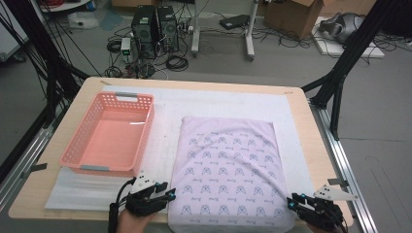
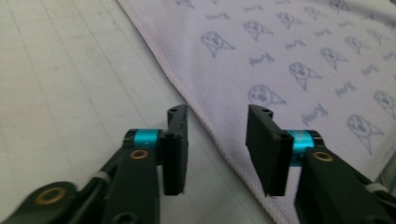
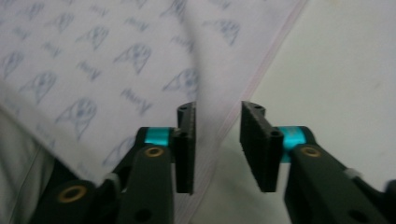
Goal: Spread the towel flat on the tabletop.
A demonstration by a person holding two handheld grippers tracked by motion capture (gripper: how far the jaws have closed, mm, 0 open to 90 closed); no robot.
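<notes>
A pale lilac cloth (image 1: 226, 165) printed with small blue figures lies flat on the white mat, reaching to the table's near edge. My left gripper (image 1: 171, 194) sits at the cloth's near left edge with its jaws apart. In the left gripper view the hem of the cloth (image 2: 289, 46) runs diagonally under the gap of that gripper (image 2: 217, 121), and the pads do not press on it. My right gripper (image 1: 291, 200) sits at the near right corner. In the right gripper view its jaws (image 3: 217, 116) stand apart over the cloth's (image 3: 93, 56) hem, nothing pinched.
An empty pink plastic basket (image 1: 116, 95) stands on the left of the white foam mat (image 1: 218, 99), just left of the cloth. The wooden table (image 1: 301, 126) ends close behind my grippers. Black frame posts, cables and computer cases stand beyond the far edge.
</notes>
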